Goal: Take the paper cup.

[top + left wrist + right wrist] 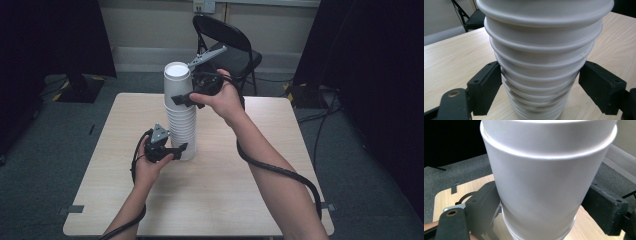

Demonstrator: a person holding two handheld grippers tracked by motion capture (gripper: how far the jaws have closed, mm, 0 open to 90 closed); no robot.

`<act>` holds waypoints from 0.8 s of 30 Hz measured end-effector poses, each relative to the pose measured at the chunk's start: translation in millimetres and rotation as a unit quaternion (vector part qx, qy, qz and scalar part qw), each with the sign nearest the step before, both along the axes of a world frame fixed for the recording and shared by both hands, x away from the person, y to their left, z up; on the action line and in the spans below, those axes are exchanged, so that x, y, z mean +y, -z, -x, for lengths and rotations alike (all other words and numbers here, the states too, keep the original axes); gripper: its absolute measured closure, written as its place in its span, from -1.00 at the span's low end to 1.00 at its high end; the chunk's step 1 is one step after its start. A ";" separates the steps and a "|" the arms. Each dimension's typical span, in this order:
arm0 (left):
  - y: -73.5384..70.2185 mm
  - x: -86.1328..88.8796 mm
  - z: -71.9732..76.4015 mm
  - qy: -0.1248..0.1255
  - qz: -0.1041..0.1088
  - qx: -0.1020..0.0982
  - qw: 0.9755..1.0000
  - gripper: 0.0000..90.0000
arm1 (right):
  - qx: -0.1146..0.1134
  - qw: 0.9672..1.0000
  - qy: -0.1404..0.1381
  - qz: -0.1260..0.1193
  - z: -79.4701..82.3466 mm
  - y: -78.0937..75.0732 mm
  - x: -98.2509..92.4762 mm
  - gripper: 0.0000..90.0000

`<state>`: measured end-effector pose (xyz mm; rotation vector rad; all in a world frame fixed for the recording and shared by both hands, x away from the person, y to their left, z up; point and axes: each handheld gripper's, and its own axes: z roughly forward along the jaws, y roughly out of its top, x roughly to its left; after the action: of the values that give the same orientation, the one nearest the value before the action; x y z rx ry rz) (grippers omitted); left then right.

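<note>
We've got the left gripper clamping the cup stack low, right gripper pinching the top cup; yanking sideways might topple everything.

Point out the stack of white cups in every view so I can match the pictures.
High view: stack of white cups stands upright at table centre.
Left gripper view: its lower rims between the black fingers.
Right gripper view: its top cup between the fingers.
Shared landmark: light wooden table.

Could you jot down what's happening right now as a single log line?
left hand-held gripper: around cup stack base | right hand-held gripper: around top cup | table
</note>
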<state>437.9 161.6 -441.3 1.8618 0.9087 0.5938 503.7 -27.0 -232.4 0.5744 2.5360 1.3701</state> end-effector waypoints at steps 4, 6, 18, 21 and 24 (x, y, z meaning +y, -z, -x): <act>-0.8 0.2 0.0 0.005 -0.007 0.001 1.000 -0.55 | 0.009 1.000 0.002 -0.005 -1.0 1.1 1.3 -0.68; -1.1 -1.0 0.3 0.004 -0.009 0.000 1.000 -0.55 | 0.016 1.000 0.003 0.013 -3.7 6.7 6.8 -0.74; -1.1 1.4 0.1 0.010 -0.012 0.001 1.000 -0.50 | -0.002 1.000 0.002 0.024 -5.4 6.5 15.1 -0.72; -1.0 0.4 0.5 0.011 -0.016 -0.002 1.000 -0.50 | 0.002 1.000 0.001 0.025 -5.5 4.7 13.0 -0.70; -1.0 0.1 0.0 0.010 -0.015 -0.002 1.000 -0.50 | 0.004 1.000 0.003 0.012 -5.3 1.5 9.7 -0.68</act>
<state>437.9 161.7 -440.3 1.8932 0.8812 0.6012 509.0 -17.3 -233.9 0.5843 2.5517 1.3360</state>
